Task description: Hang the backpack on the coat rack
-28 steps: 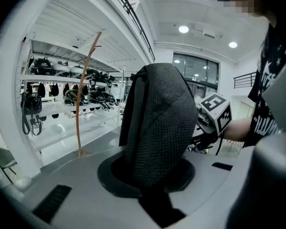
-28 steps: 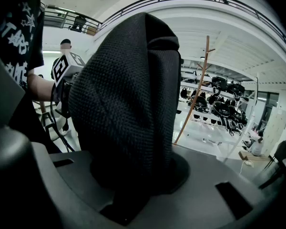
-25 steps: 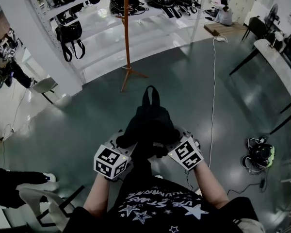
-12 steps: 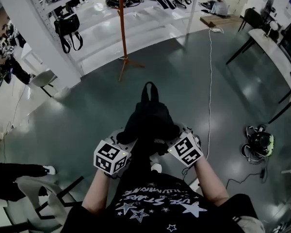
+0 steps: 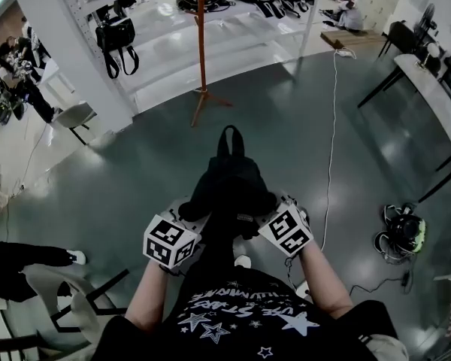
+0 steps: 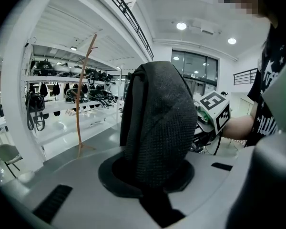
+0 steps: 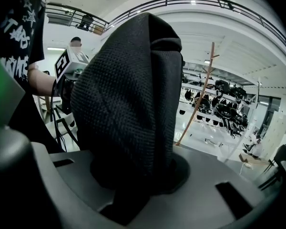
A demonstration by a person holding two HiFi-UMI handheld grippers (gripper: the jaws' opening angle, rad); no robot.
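A black backpack [image 5: 229,186] hangs between my two grippers over the grey-green floor, its top handle loop [image 5: 230,138] pointing away from me. My left gripper [image 5: 192,215] is shut on its left side and my right gripper [image 5: 269,213] on its right side; the fingertips are buried in the fabric. The left gripper view shows the backpack's mesh cloth [image 6: 157,128] filling the jaws of the left gripper [image 6: 152,185]. The same cloth [image 7: 128,104] fills the right gripper [image 7: 133,185]. The orange coat rack [image 5: 202,43] stands ahead on a tripod foot, well apart from the bag.
White shelving [image 5: 146,21] with several black bags stands behind the rack, and a white pillar [image 5: 68,43] to its left. A chair [image 5: 75,115] is at left, a white cable [image 5: 332,126] runs across the floor, a black bundle [image 5: 402,235] lies at right, desks [image 5: 428,74] beyond.
Both grippers have carried the backpack a little forward across the floor, side by side. Their hold on the bag looks the same.
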